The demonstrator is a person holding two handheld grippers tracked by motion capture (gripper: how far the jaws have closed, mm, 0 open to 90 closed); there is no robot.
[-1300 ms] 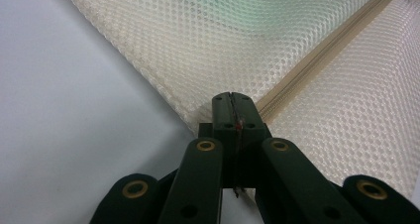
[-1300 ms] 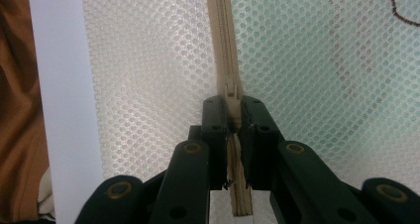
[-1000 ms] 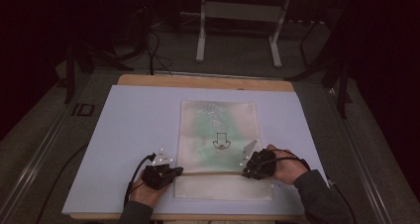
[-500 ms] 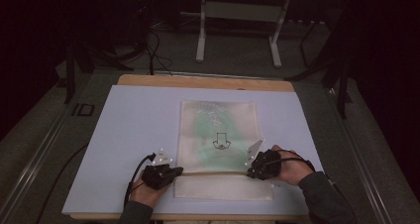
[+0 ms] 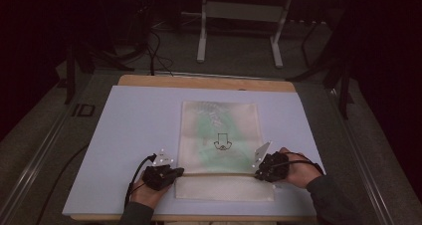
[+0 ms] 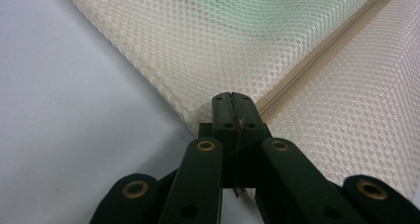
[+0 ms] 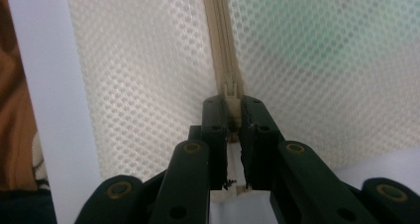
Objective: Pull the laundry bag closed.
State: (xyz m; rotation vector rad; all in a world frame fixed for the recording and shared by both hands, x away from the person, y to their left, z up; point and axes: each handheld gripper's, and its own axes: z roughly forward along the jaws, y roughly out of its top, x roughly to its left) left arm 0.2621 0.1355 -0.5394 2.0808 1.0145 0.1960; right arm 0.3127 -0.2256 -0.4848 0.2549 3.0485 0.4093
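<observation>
The mesh zip bag (image 5: 220,150) lies flat, mid-tabletop (image 5: 134,135). Your left hand-held gripper (image 6: 232,110) is clamped on its zipper (image 6: 317,55) end, apparently anchoring it; your right hand-held gripper (image 7: 233,116) pinches the slider (image 7: 232,92), likely for pulling.

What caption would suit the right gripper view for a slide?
The right gripper clamps the zipper pull at the end of a cream mesh bag lying on the white table.

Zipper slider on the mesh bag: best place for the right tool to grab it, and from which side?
Grip the zipper slider by its small pull tab, coming in along the zipper line from the mesh bag's right edge. The tab lies in line with the track, so the right tool straddles it, likely cleanly.
</observation>
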